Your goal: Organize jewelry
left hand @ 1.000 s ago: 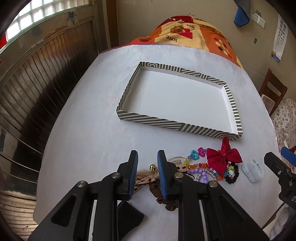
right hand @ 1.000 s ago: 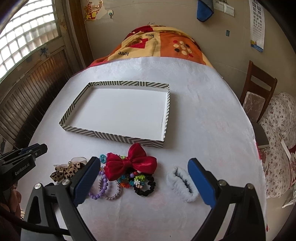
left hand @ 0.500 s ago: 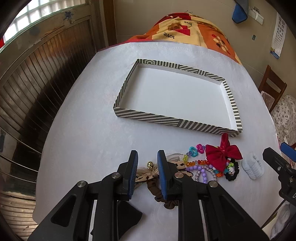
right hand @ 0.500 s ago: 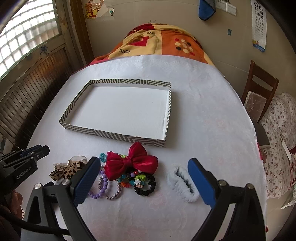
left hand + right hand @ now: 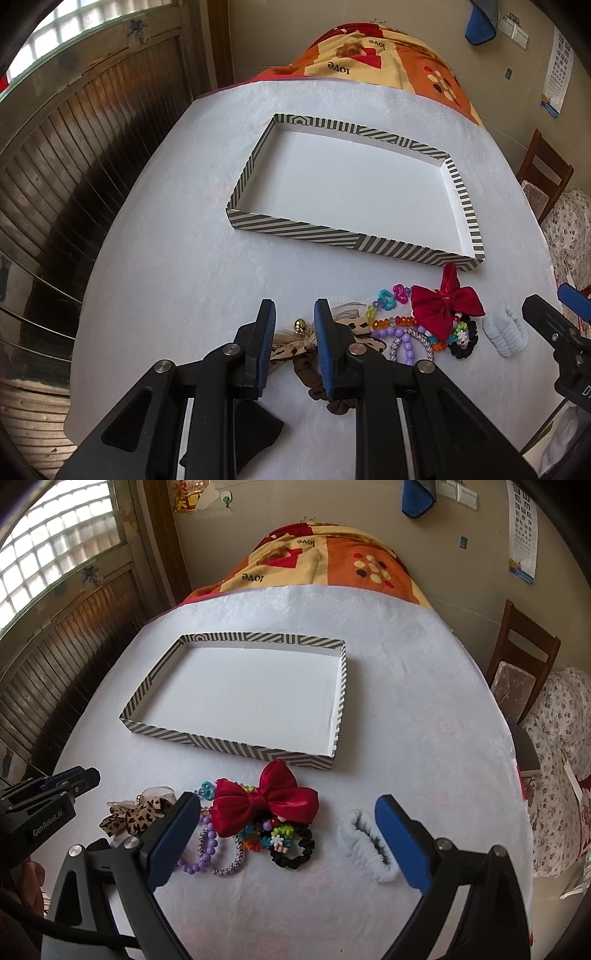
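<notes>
Your left gripper has its jaws narrowly apart, empty, over the leopard bow. Your right gripper gapes wide over the beaded bracelets and red bow; closing there could snag several tangled pieces. The striped tray lies beyond, bare.

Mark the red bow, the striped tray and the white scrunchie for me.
red bow [image 5: 266,803]: right wrist view, on its centre knot.
striped tray [image 5: 236,750]: right wrist view, on its near wall.
white scrunchie [image 5: 364,845]: right wrist view, on its fluffy near side.
</notes>
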The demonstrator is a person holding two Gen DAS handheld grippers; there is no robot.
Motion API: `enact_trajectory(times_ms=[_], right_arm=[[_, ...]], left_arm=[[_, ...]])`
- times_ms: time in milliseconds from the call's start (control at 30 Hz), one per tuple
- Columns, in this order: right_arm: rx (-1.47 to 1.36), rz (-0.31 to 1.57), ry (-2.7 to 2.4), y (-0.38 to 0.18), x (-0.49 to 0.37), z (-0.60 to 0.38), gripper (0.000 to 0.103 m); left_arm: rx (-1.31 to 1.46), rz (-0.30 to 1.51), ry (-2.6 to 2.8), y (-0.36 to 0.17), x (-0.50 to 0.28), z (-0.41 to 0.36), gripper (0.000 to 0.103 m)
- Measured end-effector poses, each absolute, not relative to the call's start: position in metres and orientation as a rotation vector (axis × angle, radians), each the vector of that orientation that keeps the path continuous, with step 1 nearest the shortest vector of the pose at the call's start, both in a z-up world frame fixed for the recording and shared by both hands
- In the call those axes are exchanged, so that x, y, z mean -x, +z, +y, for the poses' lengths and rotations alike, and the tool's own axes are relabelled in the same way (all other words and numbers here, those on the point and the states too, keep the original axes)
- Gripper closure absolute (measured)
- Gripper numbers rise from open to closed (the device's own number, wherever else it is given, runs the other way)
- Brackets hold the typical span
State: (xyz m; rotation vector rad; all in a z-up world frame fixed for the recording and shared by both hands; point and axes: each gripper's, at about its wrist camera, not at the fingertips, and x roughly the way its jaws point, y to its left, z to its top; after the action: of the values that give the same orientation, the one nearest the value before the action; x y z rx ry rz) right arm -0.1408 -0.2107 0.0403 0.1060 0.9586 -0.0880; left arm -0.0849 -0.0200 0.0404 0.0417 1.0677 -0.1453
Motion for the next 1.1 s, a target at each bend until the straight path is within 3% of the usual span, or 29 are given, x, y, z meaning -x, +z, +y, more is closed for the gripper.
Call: enact_trajectory(times_ms=[1100], right_arm=[[-0.116,0.972,-0.054,0.0338,0.1435,-0.2120,0.005]], left_arm=[[-0.028,1.082,-0.149,0.0399,0.0865,-0.0162,0.090]])
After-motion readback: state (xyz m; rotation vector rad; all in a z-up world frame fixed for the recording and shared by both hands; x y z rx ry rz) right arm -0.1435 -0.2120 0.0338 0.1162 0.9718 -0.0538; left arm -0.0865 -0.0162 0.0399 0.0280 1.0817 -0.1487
